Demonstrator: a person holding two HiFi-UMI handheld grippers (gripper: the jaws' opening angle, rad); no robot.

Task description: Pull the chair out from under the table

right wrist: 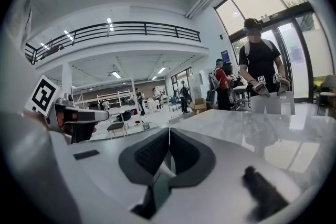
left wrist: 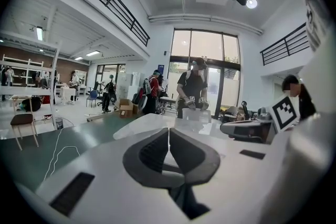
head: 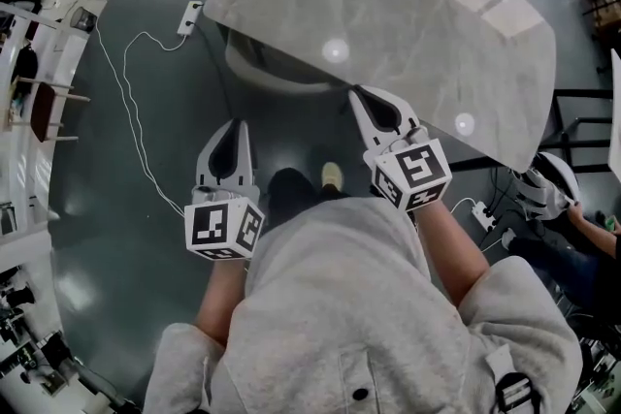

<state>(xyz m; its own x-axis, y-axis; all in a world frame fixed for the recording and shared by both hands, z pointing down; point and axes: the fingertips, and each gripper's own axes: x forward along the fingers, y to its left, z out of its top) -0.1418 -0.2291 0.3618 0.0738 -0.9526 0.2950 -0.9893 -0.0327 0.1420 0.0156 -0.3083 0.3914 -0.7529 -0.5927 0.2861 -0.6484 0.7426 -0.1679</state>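
Observation:
In the head view a round grey marble table (head: 408, 24) fills the top. The white curved rim of the chair (head: 260, 70) pokes out from under its near left edge; the rest of the chair is hidden by the top. My left gripper (head: 234, 125) is shut and empty over the dark floor, just short of that rim. My right gripper (head: 357, 93) is also shut and empty, its tip at the table's near edge. The left gripper view shows closed jaws (left wrist: 168, 132) with the tabletop (left wrist: 152, 122) ahead. In the right gripper view the closed jaws (right wrist: 169, 131) point along the tabletop (right wrist: 257, 126).
A white cable (head: 126, 111) runs over the floor to a power strip (head: 187, 17) at the left. A wooden stool (head: 44, 107) stands far left. At the right sits a person (head: 582, 223) beside a white helmet (head: 545, 181). Another person (left wrist: 192, 86) stands across the table.

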